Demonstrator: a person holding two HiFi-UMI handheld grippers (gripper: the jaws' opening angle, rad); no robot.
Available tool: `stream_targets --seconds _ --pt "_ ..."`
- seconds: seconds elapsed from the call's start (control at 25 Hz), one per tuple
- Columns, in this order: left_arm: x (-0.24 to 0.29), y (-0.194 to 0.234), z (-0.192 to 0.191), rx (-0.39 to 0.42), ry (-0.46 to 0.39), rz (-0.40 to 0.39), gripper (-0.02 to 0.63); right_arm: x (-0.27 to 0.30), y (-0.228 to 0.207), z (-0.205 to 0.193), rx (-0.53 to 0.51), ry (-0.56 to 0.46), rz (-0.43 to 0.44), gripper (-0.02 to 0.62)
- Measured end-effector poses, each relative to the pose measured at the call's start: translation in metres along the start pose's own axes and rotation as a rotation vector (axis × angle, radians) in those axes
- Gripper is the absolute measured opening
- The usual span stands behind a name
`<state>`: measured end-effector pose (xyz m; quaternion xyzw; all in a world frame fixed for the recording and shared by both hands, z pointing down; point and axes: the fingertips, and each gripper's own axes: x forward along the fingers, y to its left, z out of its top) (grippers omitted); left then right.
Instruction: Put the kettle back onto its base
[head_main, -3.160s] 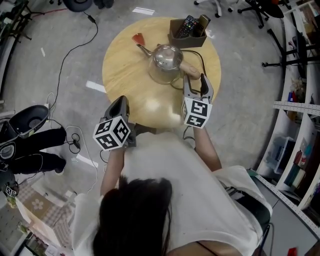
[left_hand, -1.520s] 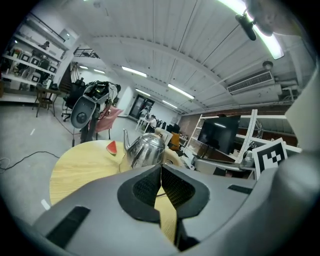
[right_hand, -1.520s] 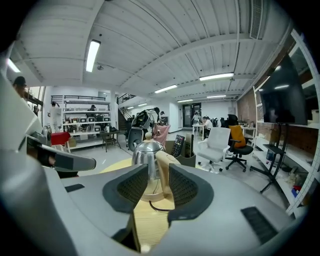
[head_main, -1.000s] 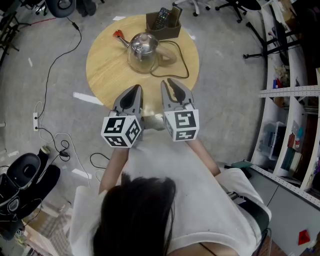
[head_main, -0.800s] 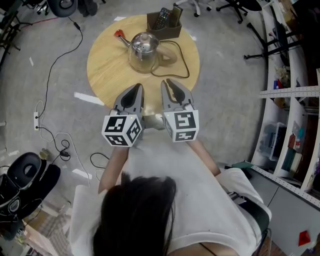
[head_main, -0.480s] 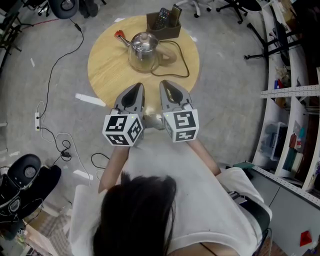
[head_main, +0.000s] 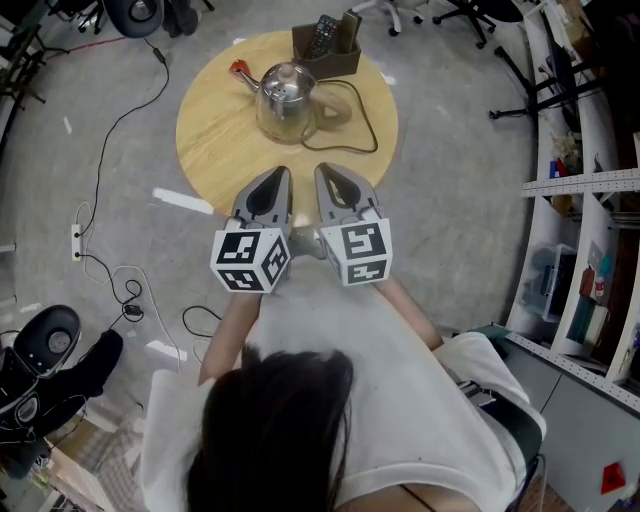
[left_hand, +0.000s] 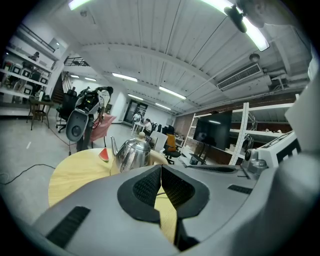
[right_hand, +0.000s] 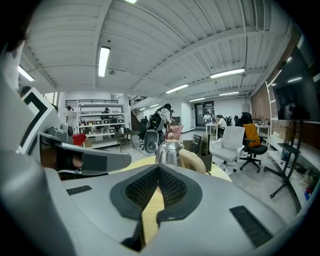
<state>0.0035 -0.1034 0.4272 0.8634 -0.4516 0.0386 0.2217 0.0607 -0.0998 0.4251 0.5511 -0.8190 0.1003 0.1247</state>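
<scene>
Right gripper view: kettle (right_hand: 169, 151) bottom hidden behind closed right tool (right_hand: 158, 169)

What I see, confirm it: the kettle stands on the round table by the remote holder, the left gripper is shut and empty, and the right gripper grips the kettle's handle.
Not quite. The right gripper view shows the right gripper shut on nothing, well short of the kettle. The rest holds.

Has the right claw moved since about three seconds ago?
Yes. The right claw has drawn back from the kettle to the near edge of the table, toward the person; it is shut and empty.
</scene>
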Motion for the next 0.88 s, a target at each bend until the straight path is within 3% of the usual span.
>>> stream_targets --seconds 0.88 --pt "0.0053 -0.0095 0.0001 0.027 -0.008 0.010 0.028 0.0005 0.0003 -0.0006 -0.016 0.006 0.033 0.028"
